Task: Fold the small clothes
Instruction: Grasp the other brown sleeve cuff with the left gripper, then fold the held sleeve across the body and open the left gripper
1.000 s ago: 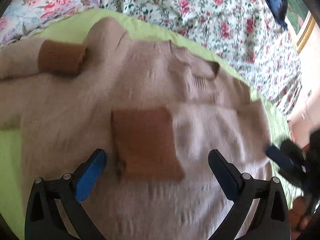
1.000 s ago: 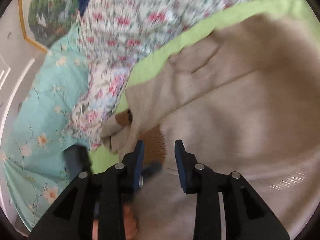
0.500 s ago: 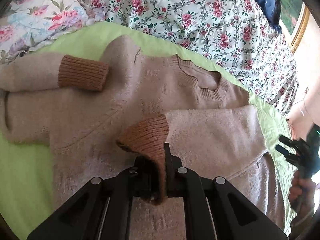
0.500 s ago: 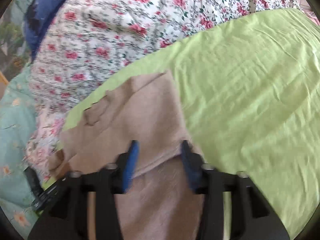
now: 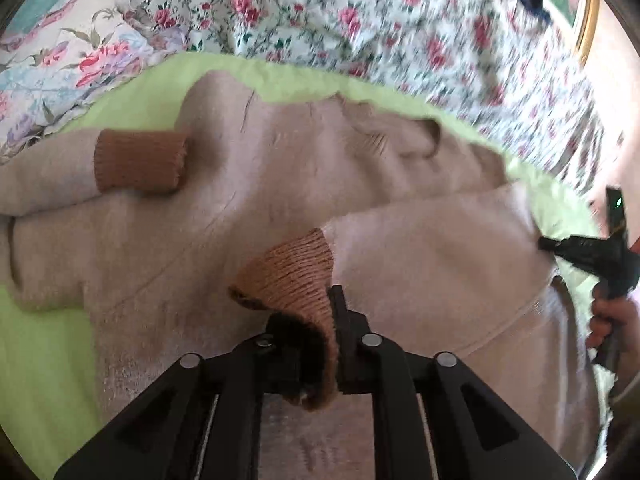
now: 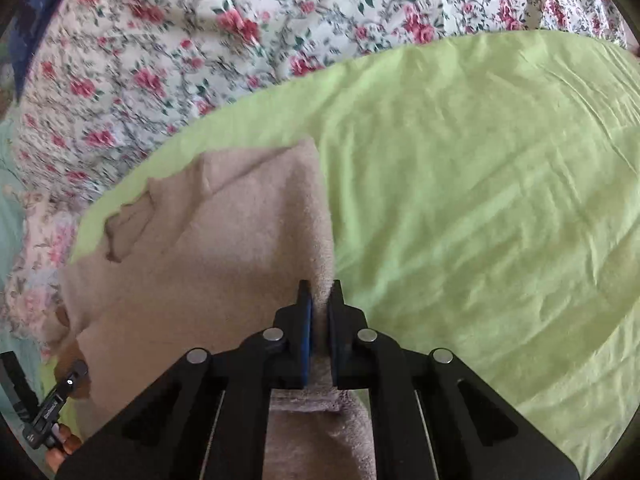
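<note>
Two brown-cuffed sleeves (image 5: 136, 162) across beige sweater (image 5: 168, 264)

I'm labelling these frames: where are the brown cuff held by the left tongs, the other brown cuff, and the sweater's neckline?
held cuff (image 5: 296, 276): left wrist view, ribbed knit above the tongs.
other cuff (image 5: 140, 166): left wrist view, middle of ribbing.
neckline (image 5: 400, 140): left wrist view, collar opening.

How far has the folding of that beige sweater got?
Early on. One sleeve, with its brown cuff, already lies folded across the sweater. In hand: the left gripper pinches the other cuff, and the right gripper clamps the sweater's side edge. Folding the body on the green sheet remains.
</note>
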The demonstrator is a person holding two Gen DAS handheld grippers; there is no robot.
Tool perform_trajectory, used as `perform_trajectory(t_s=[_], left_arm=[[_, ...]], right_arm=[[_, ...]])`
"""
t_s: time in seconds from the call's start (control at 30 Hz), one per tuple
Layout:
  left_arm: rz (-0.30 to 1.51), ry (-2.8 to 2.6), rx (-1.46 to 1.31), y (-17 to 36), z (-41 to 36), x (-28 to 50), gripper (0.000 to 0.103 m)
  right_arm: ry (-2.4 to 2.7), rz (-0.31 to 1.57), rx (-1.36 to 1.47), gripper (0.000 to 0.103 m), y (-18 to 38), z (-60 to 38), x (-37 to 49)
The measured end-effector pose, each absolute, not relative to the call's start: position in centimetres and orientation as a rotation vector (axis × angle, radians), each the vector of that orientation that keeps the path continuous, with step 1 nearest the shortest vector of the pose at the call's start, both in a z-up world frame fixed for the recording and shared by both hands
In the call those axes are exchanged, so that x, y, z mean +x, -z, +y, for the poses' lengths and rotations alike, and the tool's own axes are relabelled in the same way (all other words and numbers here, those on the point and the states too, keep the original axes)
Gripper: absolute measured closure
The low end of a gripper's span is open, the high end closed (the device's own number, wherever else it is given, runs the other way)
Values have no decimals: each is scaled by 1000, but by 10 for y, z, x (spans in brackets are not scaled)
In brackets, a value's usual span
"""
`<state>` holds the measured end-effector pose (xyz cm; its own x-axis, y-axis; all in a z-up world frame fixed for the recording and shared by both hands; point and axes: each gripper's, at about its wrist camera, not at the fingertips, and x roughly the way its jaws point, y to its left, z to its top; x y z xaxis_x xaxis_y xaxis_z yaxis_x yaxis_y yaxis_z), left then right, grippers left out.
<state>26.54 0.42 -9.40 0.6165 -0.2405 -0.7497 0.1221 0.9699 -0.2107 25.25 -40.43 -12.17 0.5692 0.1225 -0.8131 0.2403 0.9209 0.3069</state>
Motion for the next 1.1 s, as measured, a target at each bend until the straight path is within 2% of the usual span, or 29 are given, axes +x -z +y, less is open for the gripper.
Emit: perform_trajectory(t_s=[0.07, 0.23, 0.3, 0.37, 0.4, 0.47, 0.5, 0.7, 0.73, 0.8, 0.83, 0.87, 1.1], left_arm=[[874, 204, -142, 92, 11, 258, 77], [804, 126, -71, 70, 42, 226, 70], [771, 86, -37, 59, 54, 223, 58], [723, 22, 34, 47, 64, 227, 41], [705, 1, 67, 42, 68, 232, 38], [648, -48, 177, 31, 70, 246, 6], [636, -51, 208, 29, 72, 251, 0], [720, -1, 452, 51, 77, 312, 0], [740, -3, 460, 57, 79, 321, 2], [802, 50, 415, 69, 86, 332, 34], [841, 81, 366, 72, 91, 338, 71], [873, 103, 310, 75, 95, 341, 91], [801, 204, 18, 38, 104, 304, 95]], right_arm=[[115, 979, 391, 88, 121, -399, 250], [40, 887, 436, 76, 97, -382, 206], [-18, 877, 449, 69, 93, -367, 190], [-75, 893, 456, 68, 93, -346, 176], [-107, 904, 463, 67, 95, -336, 171], [-170, 927, 485, 66, 98, -318, 159], [-191, 938, 488, 64, 100, -311, 154], [-234, 978, 484, 60, 106, -288, 138], [-235, 981, 488, 60, 107, -287, 139], [-238, 980, 486, 60, 106, -284, 140], [-235, 978, 483, 60, 105, -281, 142], [-232, 975, 478, 60, 104, -281, 142], [-251, 944, 480, 60, 95, -277, 138]])
